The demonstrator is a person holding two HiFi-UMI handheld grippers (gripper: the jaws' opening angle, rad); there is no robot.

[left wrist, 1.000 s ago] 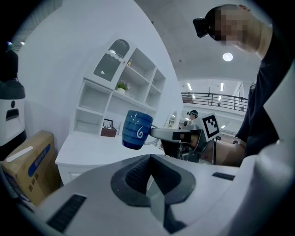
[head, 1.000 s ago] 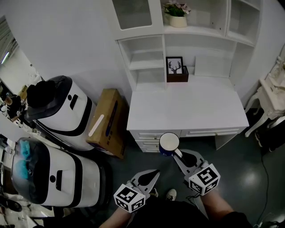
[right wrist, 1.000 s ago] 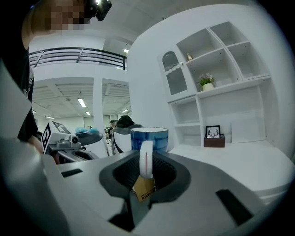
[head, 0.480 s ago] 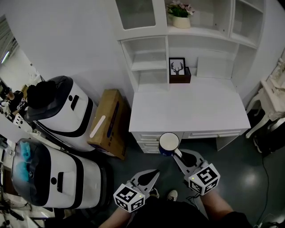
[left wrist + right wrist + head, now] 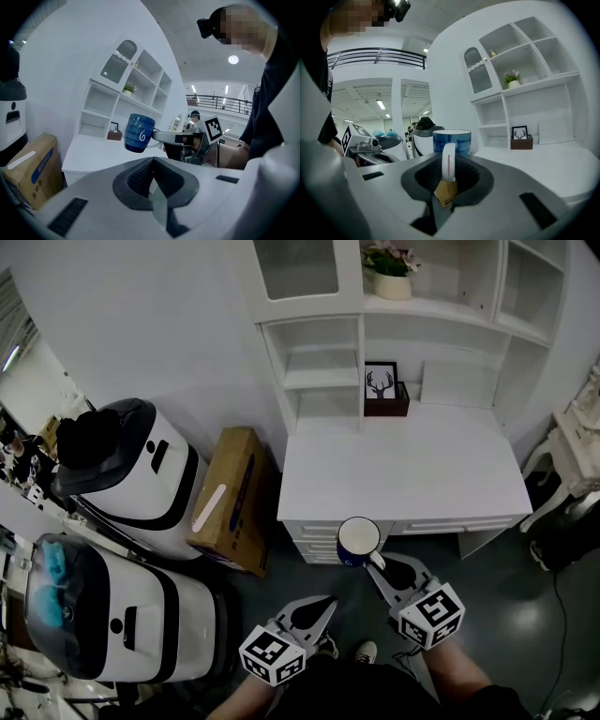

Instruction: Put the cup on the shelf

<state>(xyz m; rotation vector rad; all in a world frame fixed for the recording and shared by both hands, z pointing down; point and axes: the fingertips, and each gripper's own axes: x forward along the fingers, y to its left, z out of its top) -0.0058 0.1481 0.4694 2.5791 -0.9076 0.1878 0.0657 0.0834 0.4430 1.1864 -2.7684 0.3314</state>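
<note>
Right claw (image 5: pixel 447 174): pinching the white handle of the blue cup (image 5: pixel 452 139). The handle stands edge-on between the jaws. A small tan tag (image 5: pixel 444 195) hangs just under the handle, inside the claw's throat.

Cup: upright, rim up, white inside, directly ahead of the right claw tips. It is held in the air and touches nothing but the claw.

Left claw (image 5: pixel 152 172): jaws pressed together, nothing between them. It sits to the left of the right claw and closer to the person, well apart from the cup. Seen from this claw, the cup is ahead and above, with a white swirl on its blue side.

Beyond the cup: white table (image 5: pixel 403 474), with its near edge and drawer fronts just past the cup in the head view. The near part of the top is bare.

Farther ahead of the right claw, at the table's far side: white shelf (image 5: pixel 323 376) unit against the wall. A framed deer picture (image 5: pixel 380 381) stands at its foot, leaning in a dark brown holder (image 5: pixel 388 410). A potted plant (image 5: pixel 392 279) stands on a higher level.

Left of both claws, on the floor: cardboard box (image 5: pixel 230 498) against the table's side. Past it are two white machines (image 5: pixel 141 474) with dark tops.
</note>
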